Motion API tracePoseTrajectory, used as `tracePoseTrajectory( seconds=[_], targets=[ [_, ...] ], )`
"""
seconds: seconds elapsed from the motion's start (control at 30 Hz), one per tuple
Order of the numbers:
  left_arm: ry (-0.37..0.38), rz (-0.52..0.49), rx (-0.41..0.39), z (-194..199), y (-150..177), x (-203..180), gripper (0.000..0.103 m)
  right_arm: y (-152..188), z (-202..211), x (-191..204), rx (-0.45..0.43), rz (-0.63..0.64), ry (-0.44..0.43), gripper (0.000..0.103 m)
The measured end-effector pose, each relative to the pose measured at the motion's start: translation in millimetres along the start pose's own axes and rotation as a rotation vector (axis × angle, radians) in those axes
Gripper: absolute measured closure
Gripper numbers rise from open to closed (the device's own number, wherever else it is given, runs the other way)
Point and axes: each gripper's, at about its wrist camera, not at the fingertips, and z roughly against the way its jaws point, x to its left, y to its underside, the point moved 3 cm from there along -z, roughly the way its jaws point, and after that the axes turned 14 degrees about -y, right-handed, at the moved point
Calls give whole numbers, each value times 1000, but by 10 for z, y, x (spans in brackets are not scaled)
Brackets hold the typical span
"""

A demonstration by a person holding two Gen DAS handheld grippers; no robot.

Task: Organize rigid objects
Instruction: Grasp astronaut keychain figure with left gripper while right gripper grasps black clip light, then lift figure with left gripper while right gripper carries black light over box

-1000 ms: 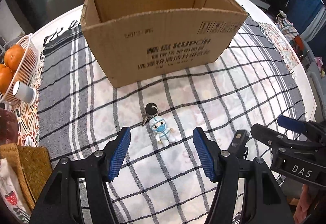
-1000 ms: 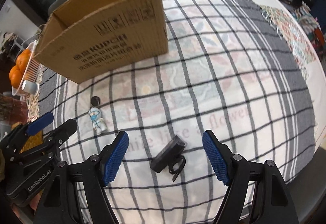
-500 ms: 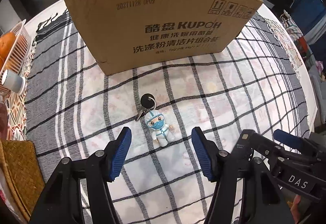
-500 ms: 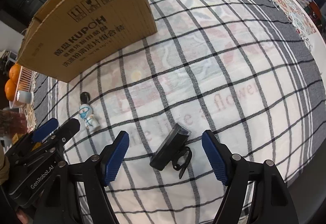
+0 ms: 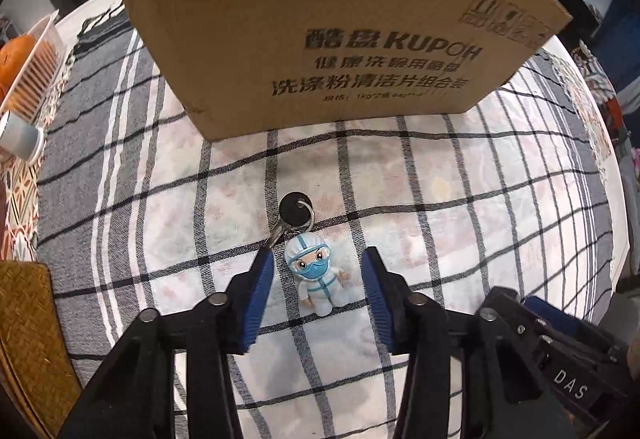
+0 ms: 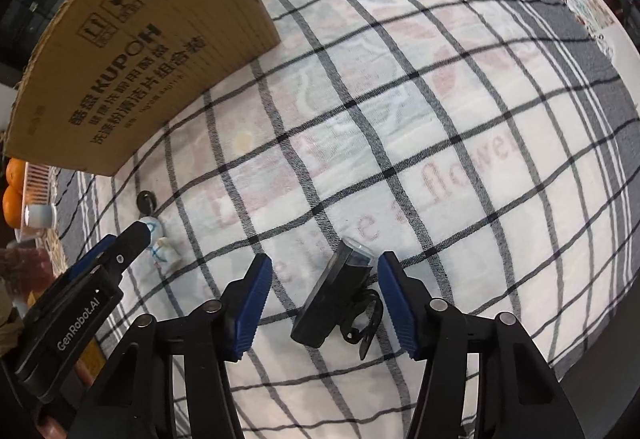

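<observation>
**Between both sets of blue pads: two pickups lined up at once**

Between the spread fingers of the left gripper (image 5: pixel 318 295) lies the medic-figure keychain (image 5: pixel 317 277), flat on the checked tablecloth (image 5: pixel 460 199), with its key ring and black fob (image 5: pixel 295 209) trailing toward 12 o'clock, in the direction of the cardboard box (image 5: pixel 320 31). The left gripper is wide open, neither pad touching the figure. To grip well, I would judge it best to close across the figure's torso rather than its head or the loose ring, keeping the pads low to the cloth so the small body does not squirt out; the left pad sits very near the metal clasp at about 11 o'clock of the figure, so the clasp may be nudged as the jaws close.

On the right, the right gripper (image 6: pixel 324 299) is likewise open, straddling a black bike light (image 6: pixel 330 303) whose clear lens end points to 12 o'clock and whose mounting strap (image 6: pixel 362 319) curls out at 4 o'clock, near the right pad. Closing on the long housing sides looks sound, though the strap may be pinched.

Both tools are pitched downward at the table, fingers forward, side by side. The box stands well beyond both objects; its inside is not visible.
</observation>
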Motion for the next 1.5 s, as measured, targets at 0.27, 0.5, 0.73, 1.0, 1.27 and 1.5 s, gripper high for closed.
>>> tracePoseTrajectory(
  seconds=[0.27, 0.5, 0.73, 1.0, 1.27, 1.5],
  targets=[
    [0, 34, 40, -163, 20, -48, 67, 4, -89, -5, 10, -16, 10, 55],
    [4, 45, 46, -247, 68, -76, 72, 14, -189, -45, 33, -27, 21, 61],
    [13, 19, 30, -259, 105, -105, 76, 4, -262, -73, 23, -13, 6, 74],
    [41, -9, -27, -89, 262, -50, 76, 119, -207, 113, 1, 73, -36, 78],
    [97, -6, -83, 100, 327, 57, 76, 151, -42, 327, -50, 177, -58, 78],
    [86, 27, -144, 311, 401, 190, 76, 64, 152, 454, -72, 264, -74, 78]
  ],
)
